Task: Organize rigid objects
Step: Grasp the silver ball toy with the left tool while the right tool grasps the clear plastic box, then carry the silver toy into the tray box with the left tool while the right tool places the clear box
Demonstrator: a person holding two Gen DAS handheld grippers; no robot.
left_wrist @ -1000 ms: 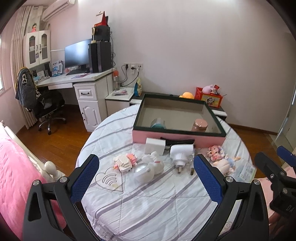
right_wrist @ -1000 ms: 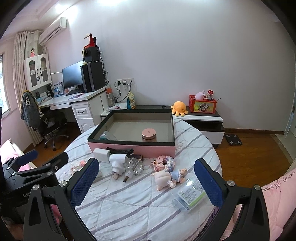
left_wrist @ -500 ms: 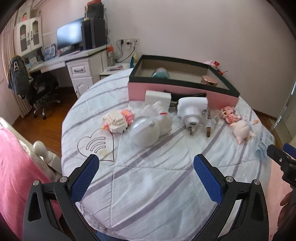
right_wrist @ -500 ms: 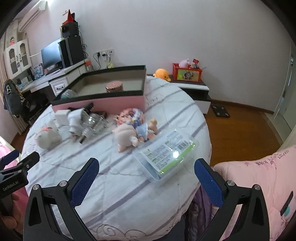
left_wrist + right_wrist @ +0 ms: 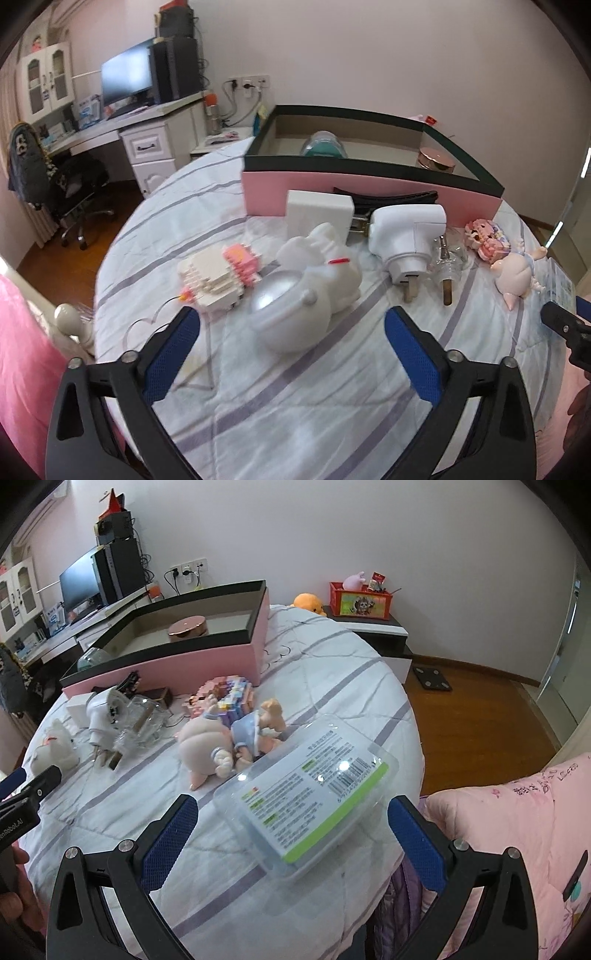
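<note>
My left gripper (image 5: 291,332) is open, its blue pads on either side of a silver-and-white round toy (image 5: 291,314) that lies on the striped cloth in front of a white figure (image 5: 325,262). My right gripper (image 5: 291,823) is open around the near end of a clear plastic box (image 5: 310,794) with a green-edged label. A pink open box (image 5: 369,184) with a dark rim stands at the back and holds a teal jar (image 5: 325,147) and a copper lid (image 5: 436,162). It also shows in the right wrist view (image 5: 207,653).
On the round table lie a white-pink brick model (image 5: 218,273), a white cube (image 5: 319,210), a white plug adapter (image 5: 410,236), a clear plug (image 5: 448,258), a pink brick model (image 5: 487,240) and a doll (image 5: 229,738). A desk (image 5: 129,122) stands at the left.
Both grippers have moved forward and down toward the table. The silver-white toy now sits between the left pads and the clear plastic box between the right pads. Both stay open.
</note>
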